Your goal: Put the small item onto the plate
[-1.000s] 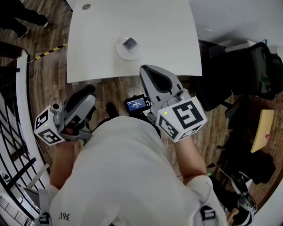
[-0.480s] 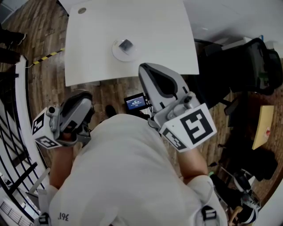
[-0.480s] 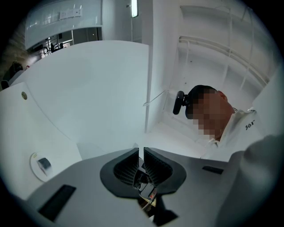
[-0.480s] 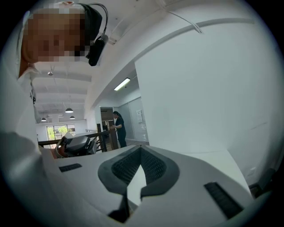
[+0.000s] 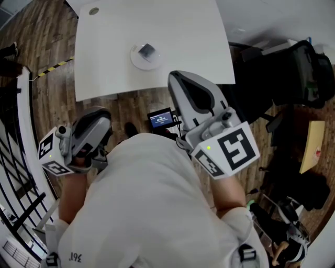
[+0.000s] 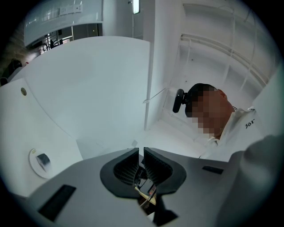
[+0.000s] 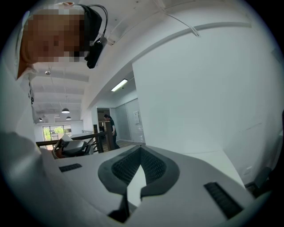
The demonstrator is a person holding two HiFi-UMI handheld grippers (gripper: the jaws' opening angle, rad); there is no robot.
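Note:
A small grey item (image 5: 147,51) lies on a round white plate (image 5: 137,61) near the front of the white table (image 5: 183,31). Both show again at the lower left of the left gripper view, item (image 6: 43,159) on plate (image 6: 33,156). Both grippers hang short of the table, over the floor by my body. My left gripper (image 5: 97,113) has just been closing; its jaws (image 6: 141,153) stand a narrow slit apart with nothing between them. My right gripper (image 5: 176,79) is shut and empty, its tips meeting (image 7: 141,153), and it points past the table's front edge.
A small lit screen (image 5: 160,120) stands on the wooden floor under the table edge. Black bags and chairs (image 5: 293,73) crowd the right side. A metal railing (image 5: 15,172) runs along the left. A round grommet (image 5: 93,11) sits at the table's far left corner.
Both grippers have come up a little toward the head camera, the right one more. The plate and item have not moved on the table.

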